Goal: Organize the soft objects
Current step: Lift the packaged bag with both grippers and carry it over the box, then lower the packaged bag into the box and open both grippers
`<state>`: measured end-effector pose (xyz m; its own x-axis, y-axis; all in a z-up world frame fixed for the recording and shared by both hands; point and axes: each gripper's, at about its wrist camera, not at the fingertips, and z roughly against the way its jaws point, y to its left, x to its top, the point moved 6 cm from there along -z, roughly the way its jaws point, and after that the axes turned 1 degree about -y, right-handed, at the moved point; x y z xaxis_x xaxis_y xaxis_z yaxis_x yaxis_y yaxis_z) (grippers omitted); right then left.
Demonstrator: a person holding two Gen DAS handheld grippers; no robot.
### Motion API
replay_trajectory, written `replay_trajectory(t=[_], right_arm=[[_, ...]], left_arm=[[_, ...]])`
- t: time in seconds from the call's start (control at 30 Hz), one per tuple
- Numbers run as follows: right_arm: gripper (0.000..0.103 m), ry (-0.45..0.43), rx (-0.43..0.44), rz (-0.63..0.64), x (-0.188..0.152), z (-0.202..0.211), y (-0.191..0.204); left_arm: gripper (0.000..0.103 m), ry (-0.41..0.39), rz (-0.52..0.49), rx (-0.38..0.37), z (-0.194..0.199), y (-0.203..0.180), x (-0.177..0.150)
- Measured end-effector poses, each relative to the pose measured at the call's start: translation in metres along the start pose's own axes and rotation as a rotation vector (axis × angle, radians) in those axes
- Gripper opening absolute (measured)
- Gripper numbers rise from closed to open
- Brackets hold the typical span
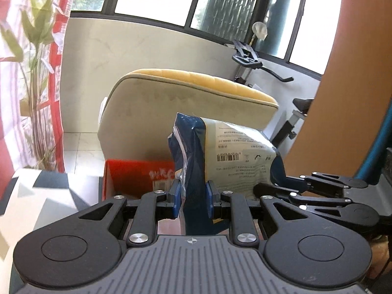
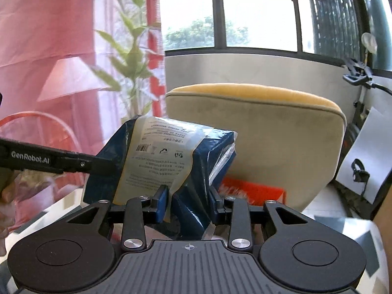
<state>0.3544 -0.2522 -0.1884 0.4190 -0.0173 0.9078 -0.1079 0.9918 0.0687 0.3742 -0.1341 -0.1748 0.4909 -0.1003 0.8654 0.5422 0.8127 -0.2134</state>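
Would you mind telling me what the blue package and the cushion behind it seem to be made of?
Package: glossy plastic film, judging by its creases, glare and clear sealed edge; contents hidden. Cushion: matte, suede-like beige fabric with a yellow top and piped seam, probably padded.

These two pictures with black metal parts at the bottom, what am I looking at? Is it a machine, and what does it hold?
No robot here: a person carries two hand-held grippers, each with a fisheye camera looking along its fingers. The left wrist view shows the left gripper, the right wrist view the right gripper. Both pinch one soft blue and cream plastic package with printed text and a barcode, each at its own end. Behind it stand a beige and yellow cushioned chair and a red cardboard box. Whether the package rests on anything is hidden.
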Motion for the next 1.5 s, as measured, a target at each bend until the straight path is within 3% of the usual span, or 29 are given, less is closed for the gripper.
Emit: replay_trajectory(t=[0.2, 0.43, 0.6, 0.9, 1.3, 1.5], right_arm=[[0.029, 0.058, -0.053, -0.026, 0.01, -0.058, -0.036], [0.028, 0.219, -0.092, -0.08, -0.018, -0.124, -0.062], [0.028, 0.351, -0.123, -0.122, -0.047, -0.158, -0.069], [0.029, 0.529, -0.141, -0.084, -0.068, -0.187, -0.056], [0.03, 0.695, -0.11, -0.104, -0.083, -0.217, -0.051], [0.031, 0.712, -0.113, -0.09, -0.083, -0.219, -0.049]], left_arm=[[0.022, 0.098, 0.05, -0.009, -0.068, 0.016, 0.006], [0.022, 0.279, 0.087, 0.011, -0.142, 0.028, -0.024], [0.022, 0.398, 0.054, 0.008, -0.17, 0.026, -0.045], [0.023, 0.532, 0.063, 0.007, -0.191, 0.033, -0.056], [0.025, 0.53, 0.094, 0.01, -0.191, 0.038, -0.067], [0.026, 0.504, 0.098, 0.027, -0.184, 0.041, -0.064]])
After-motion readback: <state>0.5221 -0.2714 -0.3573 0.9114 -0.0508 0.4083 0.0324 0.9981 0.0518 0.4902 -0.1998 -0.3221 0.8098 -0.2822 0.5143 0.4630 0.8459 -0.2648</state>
